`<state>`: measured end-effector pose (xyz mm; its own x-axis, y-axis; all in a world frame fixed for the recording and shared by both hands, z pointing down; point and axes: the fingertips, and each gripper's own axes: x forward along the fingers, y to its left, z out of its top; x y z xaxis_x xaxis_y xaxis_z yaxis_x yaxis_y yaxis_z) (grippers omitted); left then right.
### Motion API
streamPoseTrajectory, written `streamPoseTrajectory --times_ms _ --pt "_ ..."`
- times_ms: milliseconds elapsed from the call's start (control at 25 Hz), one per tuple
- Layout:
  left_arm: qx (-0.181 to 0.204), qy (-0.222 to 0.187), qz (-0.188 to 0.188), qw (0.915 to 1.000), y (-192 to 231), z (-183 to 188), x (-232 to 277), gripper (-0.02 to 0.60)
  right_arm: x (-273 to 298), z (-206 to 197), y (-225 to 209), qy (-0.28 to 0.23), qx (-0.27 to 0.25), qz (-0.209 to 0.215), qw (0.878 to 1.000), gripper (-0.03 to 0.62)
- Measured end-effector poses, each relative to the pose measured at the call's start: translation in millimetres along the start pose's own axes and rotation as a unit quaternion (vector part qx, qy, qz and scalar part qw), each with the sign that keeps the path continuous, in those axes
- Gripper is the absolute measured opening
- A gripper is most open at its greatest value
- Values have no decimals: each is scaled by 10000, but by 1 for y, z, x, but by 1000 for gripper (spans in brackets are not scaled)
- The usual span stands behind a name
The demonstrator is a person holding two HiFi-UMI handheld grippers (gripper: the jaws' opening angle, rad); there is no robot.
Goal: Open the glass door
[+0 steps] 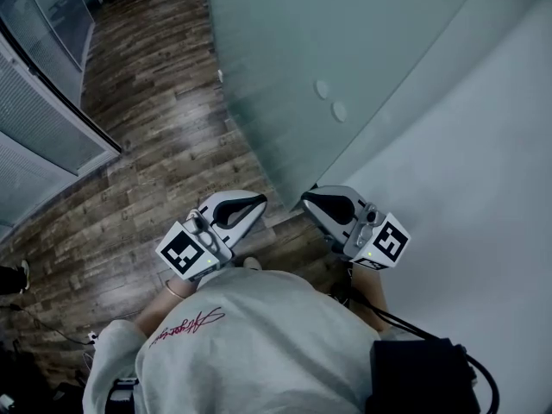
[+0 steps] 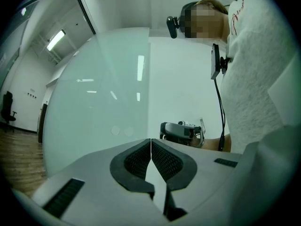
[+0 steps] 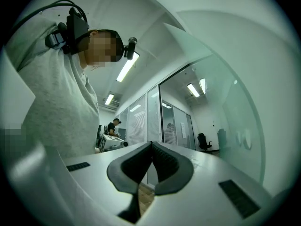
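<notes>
The frosted glass door [image 1: 345, 50] stands ahead of me, with two round fittings [image 1: 330, 100] on its pane. Its lower edge meets the wooden floor just beyond both grippers. My left gripper [image 1: 253, 203] is shut with nothing between its pads and hangs a little left of the door's near edge. In the left gripper view its jaws [image 2: 150, 144] meet in a thin line, facing the glass door [image 2: 94, 102], and the right gripper [image 2: 181, 132] shows beyond them. My right gripper [image 1: 310, 200] is also shut and empty, close to the door's edge. Its own view has the glass door [image 3: 230, 102] on the right.
A white wall [image 1: 466, 197] rises at the right. Wooden floor [image 1: 155, 110] spreads to the left, bounded by glazed partitions [image 1: 43, 102]. The right gripper view looks into an office with a person at a desk [image 3: 113, 126] and a black chair [image 3: 203, 141].
</notes>
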<state>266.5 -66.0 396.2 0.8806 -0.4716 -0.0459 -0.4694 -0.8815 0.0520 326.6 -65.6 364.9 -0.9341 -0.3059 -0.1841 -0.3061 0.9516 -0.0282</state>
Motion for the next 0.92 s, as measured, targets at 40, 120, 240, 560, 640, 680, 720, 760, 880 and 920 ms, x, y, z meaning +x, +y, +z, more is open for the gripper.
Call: streamPoseTrajectory --times_ms 40,120,240,560,640,680,720,760,880,920 --pt "-11 -6 28 10000 0 -1 -1 18 1 -3 1 36 7 21 10000 18" --pt "-1 -13 54 10000 0 -3 -3 18 4 -9 2 90 21 41 9999 18" --pt "32 -26 84 10000 0 -2 -5 18 11 -11 4 93 -5 84 9999 18" --pt "83 -78 238 9997 7 -2 -13 18 19 -22 8 116 60 276 9995 18" --pt "80 -67 265 9996 6 -2 -16 18 21 -23 11 158 38 306 9994 18" --pt "76 -75 272 9996 6 -1 -17 18 22 -23 12 175 26 315 9993 18" --pt "72 -77 275 9996 6 0 -19 18 23 -22 14 176 23 322 9993 18" --pt "73 -75 269 9996 6 0 -20 18 24 -21 15 166 23 321 9993 18" --pt "83 -84 218 9997 6 0 -21 18 25 -19 15 135 8 257 9996 18" --pt "84 -90 197 9997 6 0 -21 18 25 -19 14 127 1 229 9997 18"
